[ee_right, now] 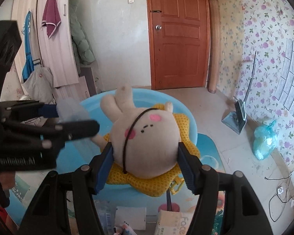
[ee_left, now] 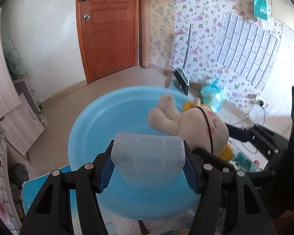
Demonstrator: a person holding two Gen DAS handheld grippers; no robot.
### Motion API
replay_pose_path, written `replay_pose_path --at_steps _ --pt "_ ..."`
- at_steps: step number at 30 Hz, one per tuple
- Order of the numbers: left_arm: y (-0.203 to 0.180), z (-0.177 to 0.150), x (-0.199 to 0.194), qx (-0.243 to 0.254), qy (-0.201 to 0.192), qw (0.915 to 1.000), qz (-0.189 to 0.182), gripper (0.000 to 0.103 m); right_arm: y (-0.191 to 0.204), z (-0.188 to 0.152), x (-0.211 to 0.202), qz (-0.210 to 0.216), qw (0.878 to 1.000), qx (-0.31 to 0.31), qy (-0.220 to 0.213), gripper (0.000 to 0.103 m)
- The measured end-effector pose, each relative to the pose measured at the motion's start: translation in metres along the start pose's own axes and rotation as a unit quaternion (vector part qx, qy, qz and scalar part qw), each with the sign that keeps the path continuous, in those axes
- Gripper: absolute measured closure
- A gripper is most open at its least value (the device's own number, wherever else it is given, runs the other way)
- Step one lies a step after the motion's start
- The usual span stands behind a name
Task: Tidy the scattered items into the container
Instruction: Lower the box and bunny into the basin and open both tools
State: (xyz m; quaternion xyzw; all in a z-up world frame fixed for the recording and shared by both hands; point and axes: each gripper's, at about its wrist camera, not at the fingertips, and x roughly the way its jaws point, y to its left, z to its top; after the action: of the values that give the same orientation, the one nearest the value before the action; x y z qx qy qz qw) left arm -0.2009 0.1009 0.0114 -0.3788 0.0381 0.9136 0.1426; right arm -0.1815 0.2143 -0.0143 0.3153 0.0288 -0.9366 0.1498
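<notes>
Nearest the lens, the left gripper [ee_left: 148, 168] is clamped across a translucent plastic box [ee_left: 147, 160], both blue pads bearing on its side walls. The right gripper [ee_right: 145, 166] is clenched on the round head of a plush rabbit [ee_right: 147, 145] that lies on a yellow mesh pad [ee_right: 158, 184]. Both loads are held above the blue basin [ee_left: 100, 121], the container for this task; neither is resting in it yet.

Risks, as judged: the two grippers are close together, so a simultaneous descent could make them collide or knock the box loose. The box walls look smooth, and a tilt may let it slip from the pads. The plush is held by its head alone; its black elastic loop [ee_right: 127, 152] or the mesh pad could snag on a finger at release and drag it off the rim.

The basin sits on a light blue printed mat [ee_right: 209, 152]. Small cartons, including a tissue pack [ee_right: 172, 223], lie in the right wrist view's foreground, still to be tidied. Beyond is a pale tiled floor [ee_right: 215, 107], a knotted blue bag [ee_right: 264, 143], floral wallpaper [ee_left: 196, 19] and a closed wooden door [ee_right: 178, 39].
</notes>
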Motion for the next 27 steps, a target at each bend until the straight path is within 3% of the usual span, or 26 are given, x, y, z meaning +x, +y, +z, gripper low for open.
replay_pose_path --at_steps 16,27 --pt "0.022 -0.034 -0.016 -0.028 0.001 0.9988 -0.04 0.019 0.026 -0.004 -0.004 -0.019 0.999 -0.018 0.024 0.035" --pt "0.034 -0.06 -0.047 -0.069 -0.008 0.9963 -0.051 0.014 0.046 -0.009 -0.028 -0.027 0.999 -0.034 0.017 0.035"
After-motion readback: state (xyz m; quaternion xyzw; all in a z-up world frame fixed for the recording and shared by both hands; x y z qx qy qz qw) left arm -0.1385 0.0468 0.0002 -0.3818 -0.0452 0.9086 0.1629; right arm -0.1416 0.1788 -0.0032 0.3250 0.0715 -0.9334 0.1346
